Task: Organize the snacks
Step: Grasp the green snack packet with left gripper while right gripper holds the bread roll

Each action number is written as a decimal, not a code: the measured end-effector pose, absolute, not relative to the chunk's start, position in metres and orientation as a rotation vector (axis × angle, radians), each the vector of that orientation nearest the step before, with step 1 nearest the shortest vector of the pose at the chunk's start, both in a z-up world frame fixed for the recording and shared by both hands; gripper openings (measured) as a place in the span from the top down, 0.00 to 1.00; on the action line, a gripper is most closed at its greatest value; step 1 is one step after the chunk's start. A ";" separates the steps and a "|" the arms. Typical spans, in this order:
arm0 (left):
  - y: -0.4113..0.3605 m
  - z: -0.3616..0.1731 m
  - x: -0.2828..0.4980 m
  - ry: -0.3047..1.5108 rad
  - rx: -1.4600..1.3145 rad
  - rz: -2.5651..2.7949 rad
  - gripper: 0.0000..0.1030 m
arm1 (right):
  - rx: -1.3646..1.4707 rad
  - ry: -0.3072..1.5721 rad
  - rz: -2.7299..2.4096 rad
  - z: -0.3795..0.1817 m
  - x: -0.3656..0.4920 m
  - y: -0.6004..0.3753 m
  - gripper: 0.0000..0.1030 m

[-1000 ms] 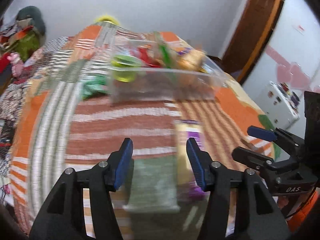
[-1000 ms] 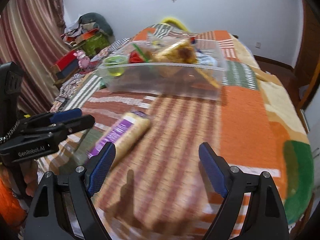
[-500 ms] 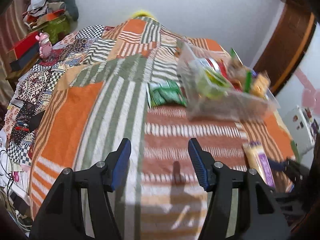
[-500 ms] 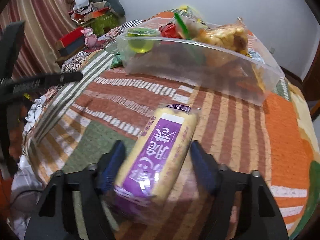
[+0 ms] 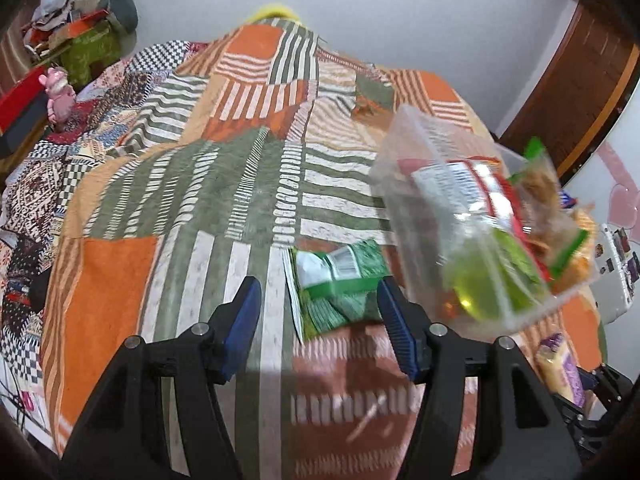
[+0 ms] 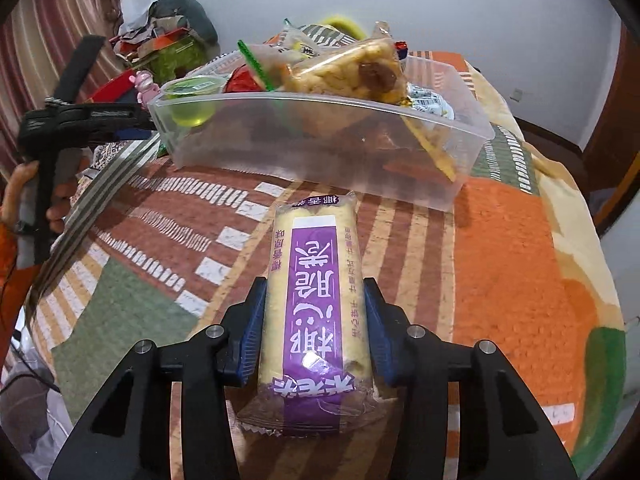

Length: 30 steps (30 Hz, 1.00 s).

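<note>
The purple-labelled wafer pack (image 6: 316, 312) is held lengthwise between the fingers of the right gripper (image 6: 315, 322), which are closed against its two long sides near the lower half; this grip leaves the far end free to be led forward into the clear plastic bin (image 6: 320, 148). The pack appears to lie on or just above the patchwork bedspread (image 6: 512, 248), a little short of the bin's near wall; whether it is lifted cannot be told.

The bin is set across the bed just ahead and is already piled with snacks: a green jelly cup (image 6: 192, 100) at its left end and a bag of fried snacks (image 6: 344, 72) riding above the rim. Since the heap stands high, the pack will probably have to be laid on top or slid in along a wall.

The left gripper (image 5: 320, 332) is held with its fingers wide apart and nothing between them, aimed at the green snack packet (image 5: 340, 284), which lies on the bedspread just beside the bin's end. It is judged to be the next thing to be gathered.
</note>
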<state>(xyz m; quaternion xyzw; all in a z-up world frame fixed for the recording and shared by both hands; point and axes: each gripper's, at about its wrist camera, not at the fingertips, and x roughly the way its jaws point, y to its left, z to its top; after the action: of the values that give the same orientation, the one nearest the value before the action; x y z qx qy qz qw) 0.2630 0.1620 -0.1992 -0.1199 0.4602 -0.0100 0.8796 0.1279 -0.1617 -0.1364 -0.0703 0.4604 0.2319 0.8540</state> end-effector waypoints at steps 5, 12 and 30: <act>0.168 -0.207 0.274 0.949 -0.280 -0.071 0.40 | -0.147 0.960 0.477 -0.135 0.131 -0.168 0.59; 0.164 -0.210 0.276 0.946 -0.189 -0.060 0.28 | -0.136 0.961 0.479 -0.136 0.134 -0.164 0.59; 0.173 -0.200 0.243 0.925 -0.053 -0.025 0.37 | -0.117 0.961 0.489 -0.136 0.137 -0.164 0.59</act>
<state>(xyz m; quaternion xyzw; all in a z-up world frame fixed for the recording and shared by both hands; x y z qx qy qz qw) 0.2432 0.1726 -0.2001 -0.0257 0.4461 -0.0119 0.8946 0.1368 -0.1636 -0.1363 -0.0556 0.4573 0.2329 0.8565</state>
